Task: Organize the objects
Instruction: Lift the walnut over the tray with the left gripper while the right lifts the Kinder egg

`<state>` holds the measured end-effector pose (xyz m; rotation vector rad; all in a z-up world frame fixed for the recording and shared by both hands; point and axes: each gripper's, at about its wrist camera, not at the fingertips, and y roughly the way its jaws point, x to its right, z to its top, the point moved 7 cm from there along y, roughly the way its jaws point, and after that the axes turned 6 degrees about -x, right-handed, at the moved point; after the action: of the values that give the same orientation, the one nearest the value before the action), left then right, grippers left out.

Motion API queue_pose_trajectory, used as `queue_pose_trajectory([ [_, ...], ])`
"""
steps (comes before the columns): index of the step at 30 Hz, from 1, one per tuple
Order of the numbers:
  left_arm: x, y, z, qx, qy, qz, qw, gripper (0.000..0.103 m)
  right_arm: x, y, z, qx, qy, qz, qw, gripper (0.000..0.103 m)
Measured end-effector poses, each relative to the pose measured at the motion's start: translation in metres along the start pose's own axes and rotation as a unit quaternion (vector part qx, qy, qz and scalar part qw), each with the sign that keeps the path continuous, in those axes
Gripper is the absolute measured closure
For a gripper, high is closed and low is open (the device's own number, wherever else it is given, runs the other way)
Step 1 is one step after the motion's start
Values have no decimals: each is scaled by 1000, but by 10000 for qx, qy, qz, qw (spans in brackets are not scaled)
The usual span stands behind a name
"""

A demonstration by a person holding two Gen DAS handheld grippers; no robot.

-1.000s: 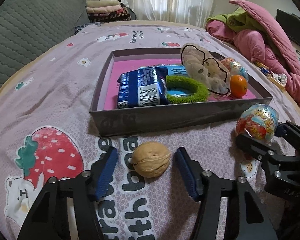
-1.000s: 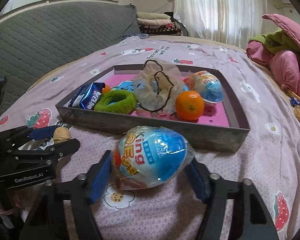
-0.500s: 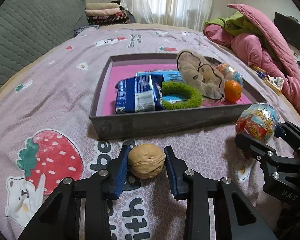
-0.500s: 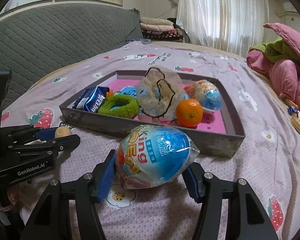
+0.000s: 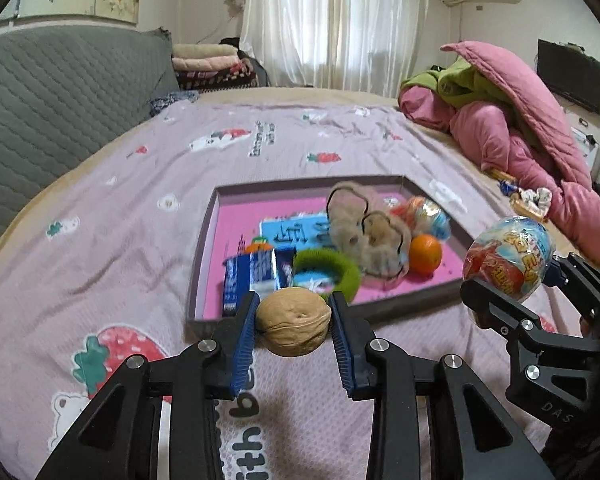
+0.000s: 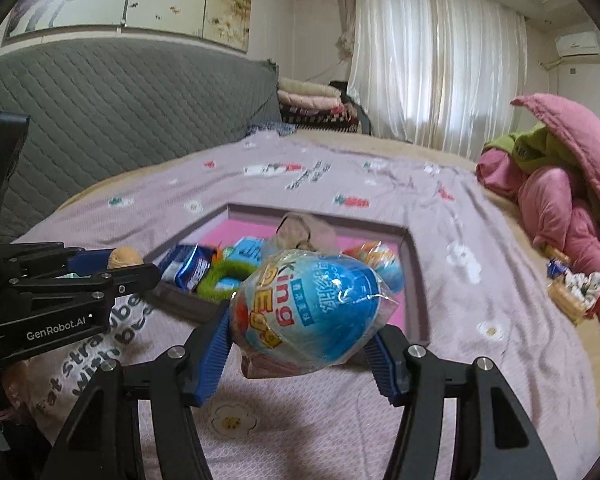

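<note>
My left gripper (image 5: 293,322) is shut on a tan walnut (image 5: 293,321) and holds it above the bed, just short of the grey tray (image 5: 204,248). My right gripper (image 6: 302,332) is shut on a wrapped blue toy egg (image 6: 310,312), also lifted, near the tray's front right corner; the egg also shows in the left wrist view (image 5: 508,258). The pink-lined tray holds a blue snack pack (image 5: 256,274), a green ring (image 5: 328,272), a beige pouch (image 5: 364,232), an orange (image 5: 425,254) and another wrapped egg (image 5: 426,212).
The bed has a lilac strawberry-print sheet (image 5: 100,240). A pink quilt heap (image 5: 520,136) lies at the right, with small packets (image 6: 572,288) beside it. A grey padded headboard (image 5: 52,92) stands at the left, folded blankets (image 5: 208,64) at the back.
My left gripper closed on the walnut and lifted it off the sheet. Both grippers rose with their loads, so the tray now sits lower and farther in view.
</note>
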<state>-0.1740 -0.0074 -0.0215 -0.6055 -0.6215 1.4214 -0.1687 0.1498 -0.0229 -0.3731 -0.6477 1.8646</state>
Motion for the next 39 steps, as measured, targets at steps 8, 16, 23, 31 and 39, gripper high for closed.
queue_pose_trajectory([
  [8,10,-10,24,165,33,-1,9999,67,15,-15,23,270,-44,-201,9994,42],
  [16,16,-14,54,331,87,-11,9994,67,28,-20,48,486,-46,-267,9984,42],
  [23,23,-10,79,451,129,17,9989,67,37,-17,70,625,-82,-337,9974,42],
  [31,36,6,98,451,169,-8,9988,67,51,-7,79,551,-137,-331,9978,42],
  [39,53,31,97,327,233,-80,9992,67,60,11,64,322,-144,-307,9989,42],
])
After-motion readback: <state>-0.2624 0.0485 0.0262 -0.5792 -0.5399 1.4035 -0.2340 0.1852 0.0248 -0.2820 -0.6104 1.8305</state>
